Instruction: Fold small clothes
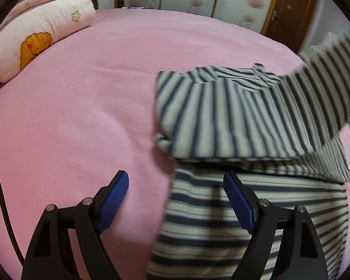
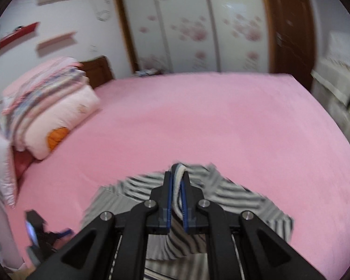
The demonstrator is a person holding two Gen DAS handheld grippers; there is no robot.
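My right tongs [image 2: 177,192] are clamped on a bunched edge of the striped garment [image 1: 233,116], which lies on the pink bed [image 1: 93,105] toward its right side, partly folded, with one flap lifted off the pile and hanging in the air at the far right of the left-wrist view. My left tongs [image 1: 176,201] stand wide apart just above the near part of the cloth, holding nothing, one pad over bare sheet and the other over the stripes. As I judge it, the step in hand is carrying that raised flap across to lay it flat on the rest. To do it well I should keep the pinch firm (the cloth is thick where it is gathered, so it could slip out sideways), bring the flap over in a low arc so that it does not drag the layers beneath, and line its edge up with the fold already lying there before I let go. My free left tongs could press the near layers down to stop them shifting. The pillow [image 1: 39,39] and stacked bedding [image 2: 42,86] at the far left are well apart from the work.
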